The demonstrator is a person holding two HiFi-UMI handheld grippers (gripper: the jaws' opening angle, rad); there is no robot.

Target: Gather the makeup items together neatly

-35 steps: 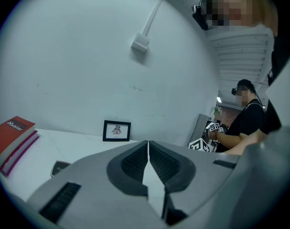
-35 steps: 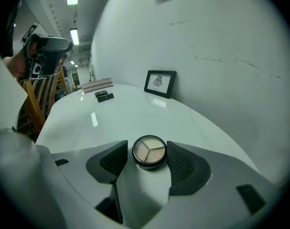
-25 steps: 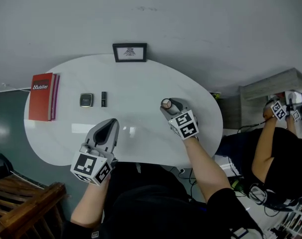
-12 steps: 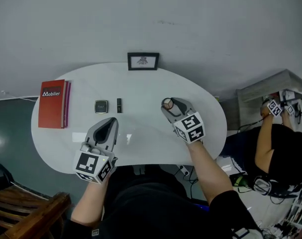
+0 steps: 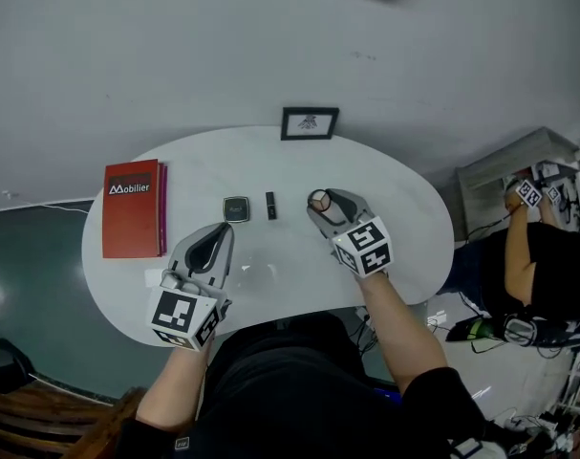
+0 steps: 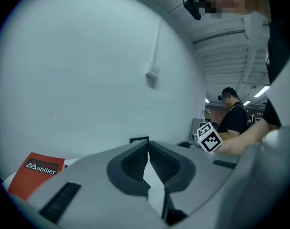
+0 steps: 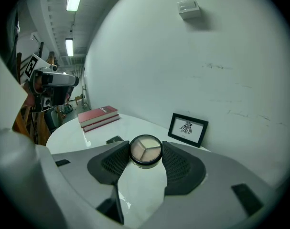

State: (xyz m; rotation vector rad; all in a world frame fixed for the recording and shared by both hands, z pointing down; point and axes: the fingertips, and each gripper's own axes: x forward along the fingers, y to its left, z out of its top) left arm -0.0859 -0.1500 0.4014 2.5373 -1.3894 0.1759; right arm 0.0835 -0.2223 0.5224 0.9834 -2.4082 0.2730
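Right gripper point(image 5: 320, 202), clamping the round palette point(image 7: 145, 151), is drawing nearer the lipstick point(image 5: 270, 205) and square compact point(image 5: 236, 208); gathering is advancing; left gripper point(image 6: 147, 147) is hovering closed, empty.

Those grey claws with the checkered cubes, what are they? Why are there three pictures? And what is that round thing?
They are grabbers that a person holds, one in each hand. Each has two jaws that squeeze together like tongs, and the cube is part of it. The picture from above comes from a camera on the person's head. The other two come from small cameras that ride on the grabbers and look along their jaws.

On the white table lie a red book, a small square makeup case and a little dark tube. A framed picture stands at the far edge.

The right gripper pinches the round thing between its jaws. It is a round makeup compact with three pale shades inside. The left gripper is closed with nothing in it.
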